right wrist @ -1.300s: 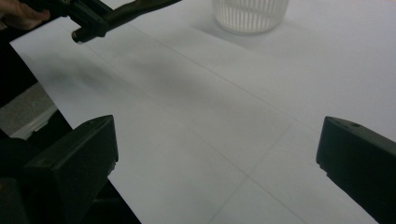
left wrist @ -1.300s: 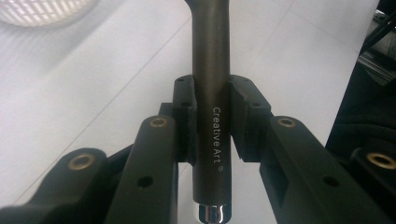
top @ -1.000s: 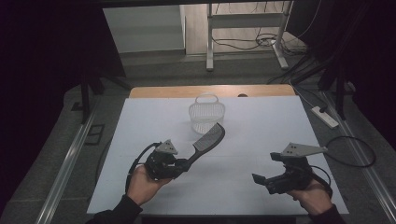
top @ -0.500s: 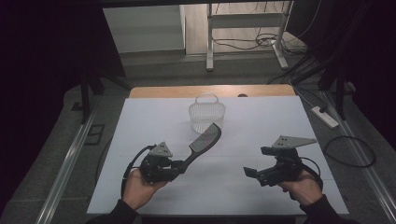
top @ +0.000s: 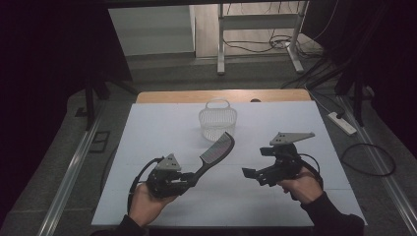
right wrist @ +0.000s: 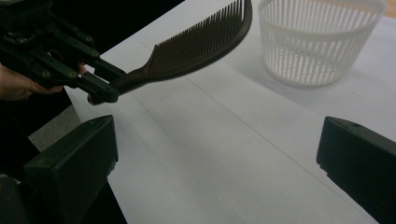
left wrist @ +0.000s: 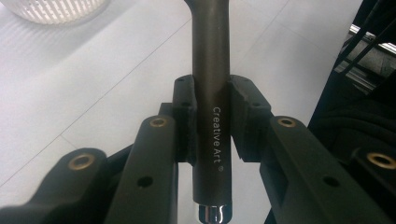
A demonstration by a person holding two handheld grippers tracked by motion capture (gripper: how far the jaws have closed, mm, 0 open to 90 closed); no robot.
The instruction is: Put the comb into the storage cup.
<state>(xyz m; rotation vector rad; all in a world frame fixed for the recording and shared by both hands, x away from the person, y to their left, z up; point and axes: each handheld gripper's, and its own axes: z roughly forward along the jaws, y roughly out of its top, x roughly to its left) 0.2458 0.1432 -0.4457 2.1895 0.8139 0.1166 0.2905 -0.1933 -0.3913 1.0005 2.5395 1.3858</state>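
The left gripper pinches the comb by its handle — brush end raised just in front of the white basket, seemingly clear of it. Nearer than the basket and off to its right, the right gripper hovers above the table — jaws spread wide, nothing between them.

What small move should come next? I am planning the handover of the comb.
Probably ease the right gripper toward the comb and close on its toothed end. The left gripper is clamped on the comb's handle, holding it above the table near the basket, while the right jaws stand wide open, facing it.
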